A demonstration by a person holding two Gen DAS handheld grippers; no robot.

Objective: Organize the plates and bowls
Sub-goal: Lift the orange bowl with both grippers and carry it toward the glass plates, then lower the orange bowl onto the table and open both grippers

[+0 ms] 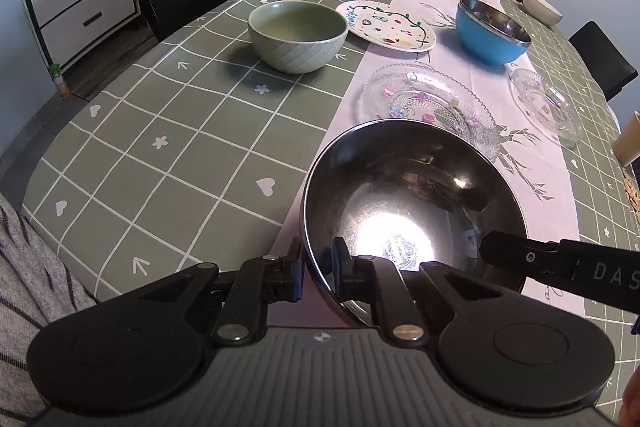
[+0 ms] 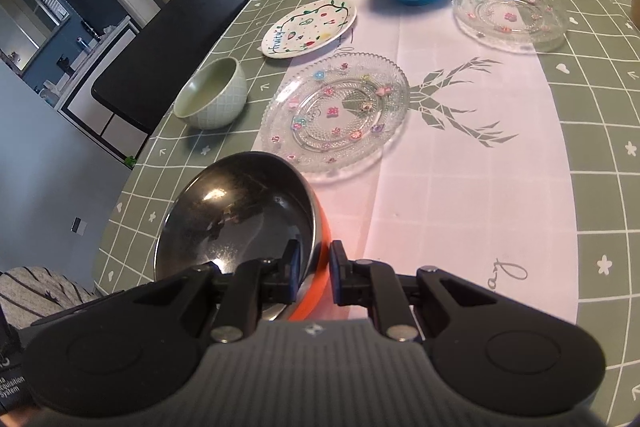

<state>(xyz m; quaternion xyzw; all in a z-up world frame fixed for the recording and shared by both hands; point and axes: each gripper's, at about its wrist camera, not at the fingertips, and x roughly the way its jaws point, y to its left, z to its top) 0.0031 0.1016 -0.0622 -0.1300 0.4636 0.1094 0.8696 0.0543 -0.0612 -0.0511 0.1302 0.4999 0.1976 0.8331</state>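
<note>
Both grippers are clamped on one steel bowl [image 1: 412,211] with an orange outer wall. The left gripper [image 1: 316,267] pinches its near-left rim, one pad inside, one outside. The right gripper [image 2: 314,269] pinches the opposite rim likewise. The bowl sits at the near table edge, on the white runner [image 2: 460,187] over the green checked cloth [image 1: 160,147]. Whether its base touches the table cannot be told.

Just beyond it lies a large glass plate [image 2: 336,111]. Left of that stands a green bowl [image 1: 298,35]. Farther on lie a painted white plate [image 1: 388,25], a blue bowl [image 1: 490,31] and a second glass plate [image 2: 510,15].
</note>
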